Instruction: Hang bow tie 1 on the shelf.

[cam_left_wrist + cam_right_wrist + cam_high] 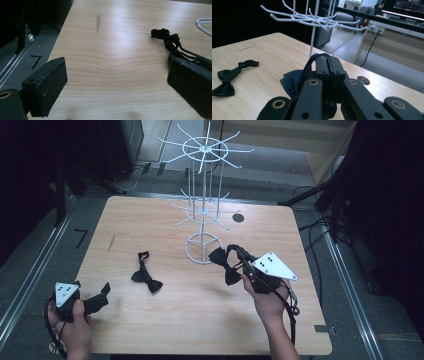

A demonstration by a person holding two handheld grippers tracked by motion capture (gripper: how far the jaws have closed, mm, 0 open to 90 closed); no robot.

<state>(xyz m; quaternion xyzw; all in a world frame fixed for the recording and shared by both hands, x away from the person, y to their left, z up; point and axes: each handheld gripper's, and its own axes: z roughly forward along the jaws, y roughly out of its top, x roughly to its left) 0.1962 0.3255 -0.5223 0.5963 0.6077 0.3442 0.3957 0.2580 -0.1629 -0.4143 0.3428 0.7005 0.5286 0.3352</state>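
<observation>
Holding a bow tie (pixel 223 262) at center right of the high view, the right gripper (pixel 239 256) is clamped on its strap near the rack (pixel 204 195). Left gripper view: left gripper (pixel 117 82) gapes, 1 spare bow tie (pixel 170 41) upper right on the surface (pixel 112 62). Right gripper view: lift the loop squarely over 1 hook (pixel 279 18).

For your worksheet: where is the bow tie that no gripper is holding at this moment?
In the high view, the loose bow tie lies flat on the wooden table, left of the white wire rack's ring base, between the left gripper and the right gripper.
</observation>
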